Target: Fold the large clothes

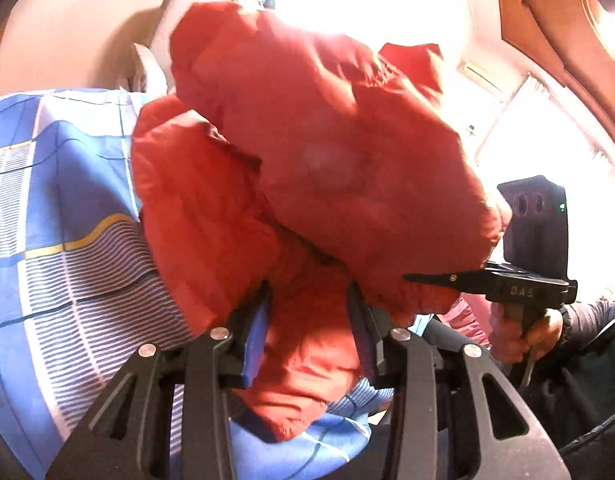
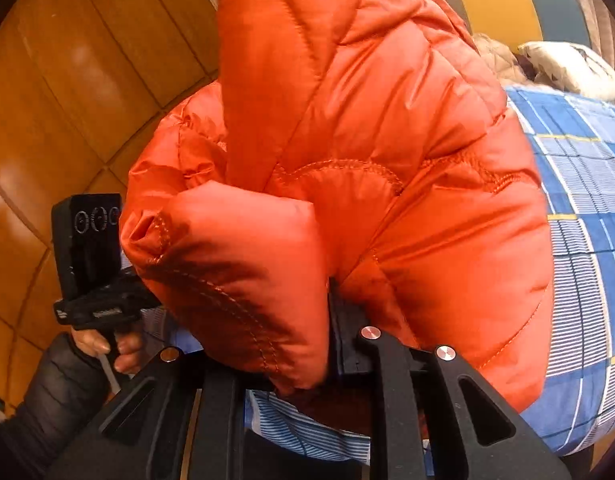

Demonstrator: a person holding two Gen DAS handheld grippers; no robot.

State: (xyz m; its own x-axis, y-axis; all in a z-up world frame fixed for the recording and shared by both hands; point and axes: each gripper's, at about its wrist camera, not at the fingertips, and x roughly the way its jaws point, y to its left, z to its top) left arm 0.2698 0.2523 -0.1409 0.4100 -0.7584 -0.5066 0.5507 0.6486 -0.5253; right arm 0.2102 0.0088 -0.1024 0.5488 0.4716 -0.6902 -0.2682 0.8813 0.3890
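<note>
An orange quilted puffer jacket [image 1: 307, 152] is lifted above the bed and fills both views; it also shows in the right wrist view [image 2: 387, 160]. My left gripper [image 1: 307, 304] is shut on a fold of the jacket, fabric bulging between its fingers. My right gripper [image 2: 307, 320] is shut on a padded edge of the jacket; its left finger is hidden under the fabric. The right gripper also shows in the left wrist view [image 1: 427, 280], pinching the jacket's edge. The left gripper's body appears in the right wrist view [image 2: 95, 272], its fingertips hidden behind the jacket.
A bed with a blue, white and yellow checked sheet [image 1: 47, 220] lies under the jacket, also in the right wrist view [image 2: 587, 200]. Pillows [image 2: 571, 68] lie at its far end. Wooden panelling [image 2: 67, 100] stands to the left.
</note>
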